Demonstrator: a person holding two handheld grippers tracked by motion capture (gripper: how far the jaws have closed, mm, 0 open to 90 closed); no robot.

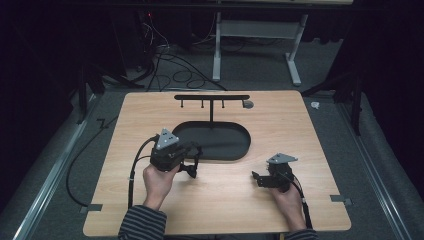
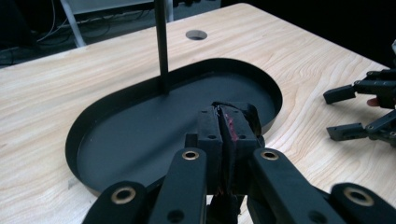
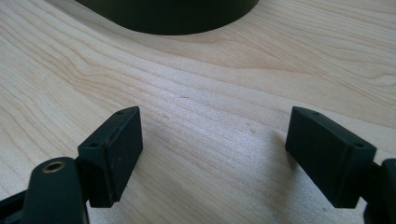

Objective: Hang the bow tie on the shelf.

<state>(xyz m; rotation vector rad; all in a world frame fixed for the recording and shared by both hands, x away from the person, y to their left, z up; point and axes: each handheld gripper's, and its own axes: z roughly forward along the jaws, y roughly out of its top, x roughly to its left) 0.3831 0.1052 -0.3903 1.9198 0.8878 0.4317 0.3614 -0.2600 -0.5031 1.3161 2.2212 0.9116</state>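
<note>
My left gripper (image 1: pixel 193 161) hovers over the near left rim of a black oval tray (image 1: pixel 244 148), held in a hand. In the left gripper view its jaws (image 2: pixel 227 135) stand pressed together, with a thin dark reddish seam between the pads; I cannot tell whether anything is pinched there. My right gripper (image 1: pixel 257 179) rests low over the bare wood at the front right, pointing left. Its jaws (image 3: pixel 210 154) are wide apart with nothing between them. It also shows, open, at the right edge of the left gripper view (image 2: pixel 332 114).
A thin black post (image 2: pixel 162 46) rises from the tray's far side and carries a crossbar with small hooks (image 1: pixel 211 97). A round hole (image 1: pixel 247 104) sits in the wooden table (image 1: pixel 310 130) behind the tray. Cables trail off the table's left side.
</note>
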